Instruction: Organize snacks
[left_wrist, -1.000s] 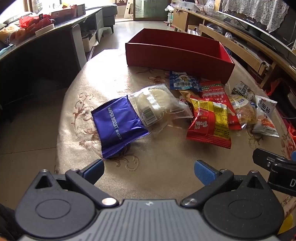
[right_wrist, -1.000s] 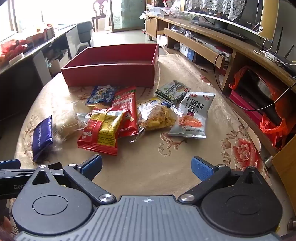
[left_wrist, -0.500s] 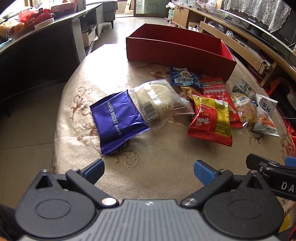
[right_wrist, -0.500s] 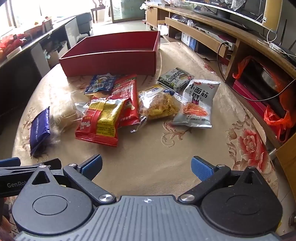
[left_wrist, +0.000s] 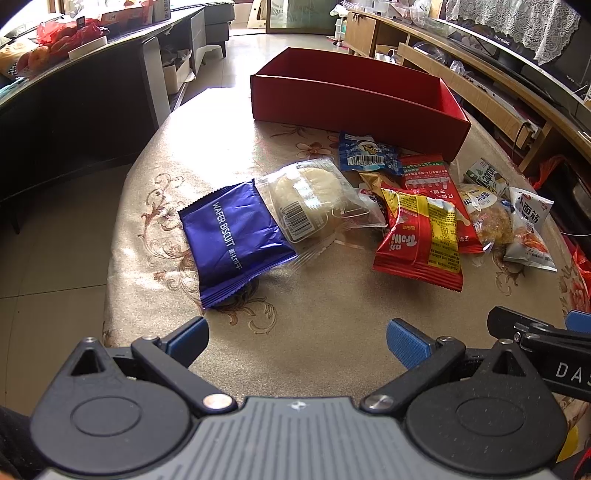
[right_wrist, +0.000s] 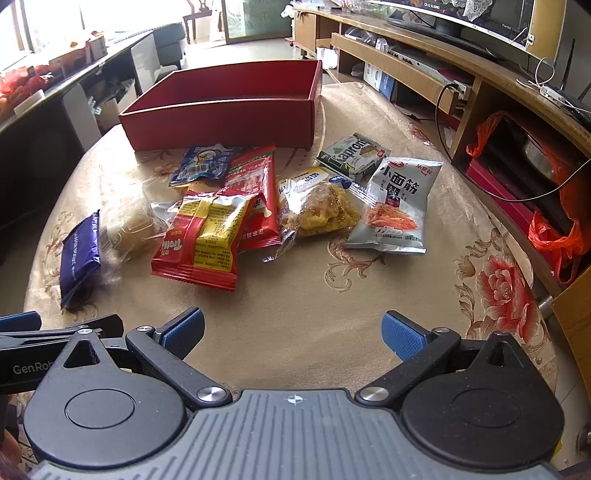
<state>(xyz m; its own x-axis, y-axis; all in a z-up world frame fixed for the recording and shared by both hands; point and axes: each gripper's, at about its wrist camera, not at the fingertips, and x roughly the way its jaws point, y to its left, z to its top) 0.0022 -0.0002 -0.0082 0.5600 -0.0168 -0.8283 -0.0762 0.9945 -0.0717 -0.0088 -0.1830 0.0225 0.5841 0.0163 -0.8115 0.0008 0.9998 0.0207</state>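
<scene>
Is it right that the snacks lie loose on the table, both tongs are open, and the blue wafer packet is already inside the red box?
Not quite. The left wrist view shows the blue foil wafer biscuit packet still on the table, outside the red cardboard box. The rest holds: left tongs and right tongs are open.

A round table (right_wrist: 332, 317) under a beige cloth printed with red flowers fills the foreground. To the right runs a long wooden cabinet (right_wrist: 476, 70) with orange plastic bags (right_wrist: 554, 236) tucked below. A dark counter (left_wrist: 74, 96) stands left, over pale floor tiles (left_wrist: 55, 236).
</scene>
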